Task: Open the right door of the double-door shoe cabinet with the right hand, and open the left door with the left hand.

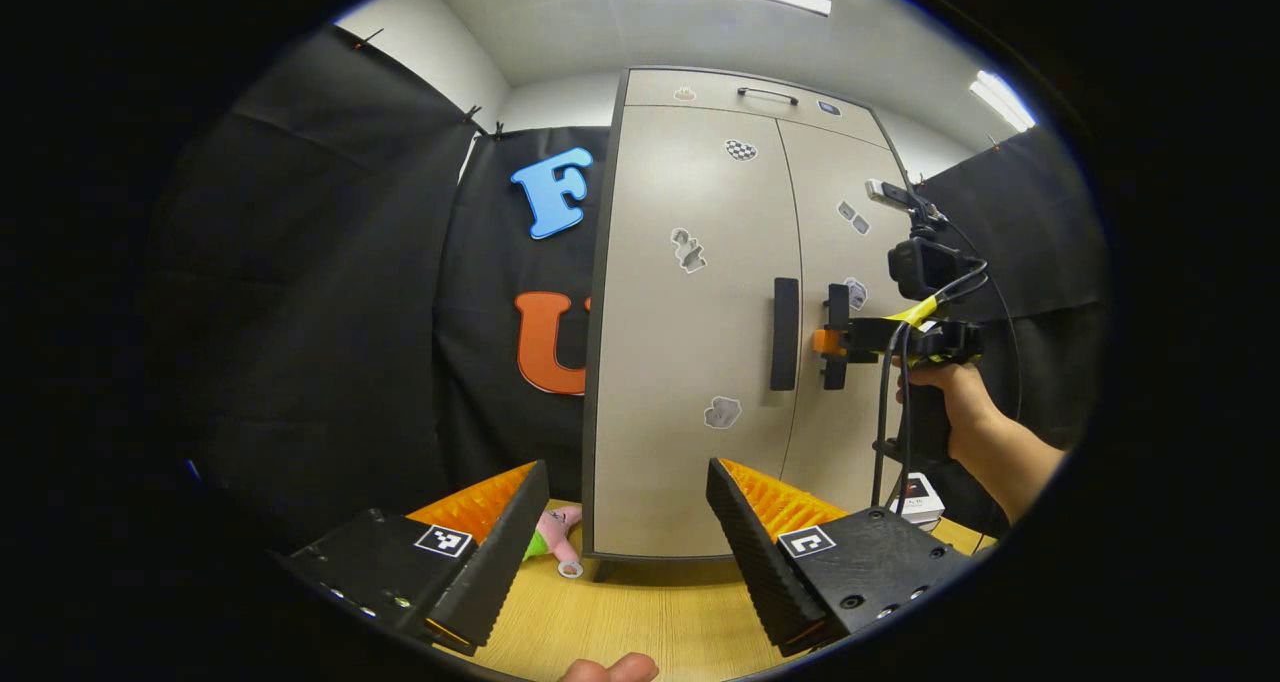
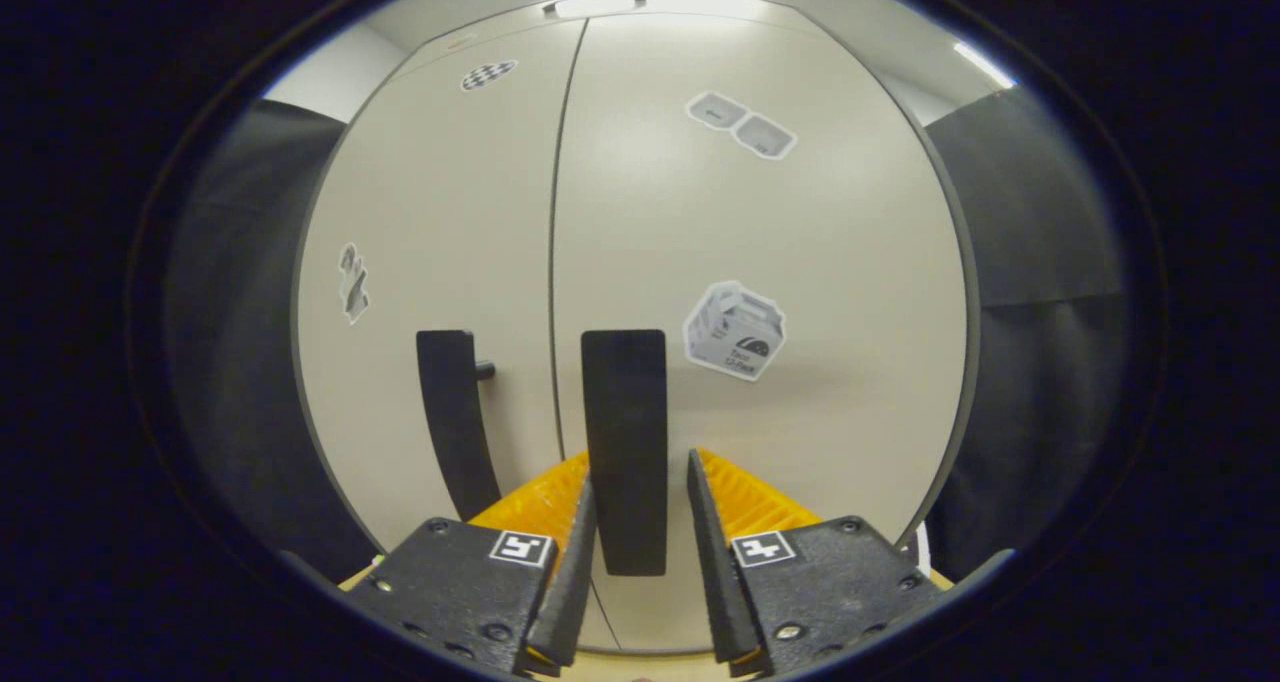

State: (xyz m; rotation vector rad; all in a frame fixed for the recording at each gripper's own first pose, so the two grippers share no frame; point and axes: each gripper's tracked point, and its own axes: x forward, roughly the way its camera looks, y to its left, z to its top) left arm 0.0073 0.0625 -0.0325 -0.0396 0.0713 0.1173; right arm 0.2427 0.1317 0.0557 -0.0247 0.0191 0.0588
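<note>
Shoe cabinet [image 1: 690, 362] upright on wooden surface [image 1: 640, 622], both doors closed; left claw [image 1: 628, 552] spread wide, holding nothing, facing left door [image 1: 690, 292]; left handle [image 1: 785, 334] at 1 o'clock from it; right claw [image 2: 640, 562] straddles right handle [image 2: 625, 442], fingers just beside it, contact unclear; plush toy [image 1: 553, 540] on surface at cabinet's foot, 7 o'clock.

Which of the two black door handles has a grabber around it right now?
The right door's handle. It sits between the right gripper's fingers, though the jaws look not fully closed on it. The left door's handle stands free, and the left gripper hangs open, away from the cabinet.
</note>
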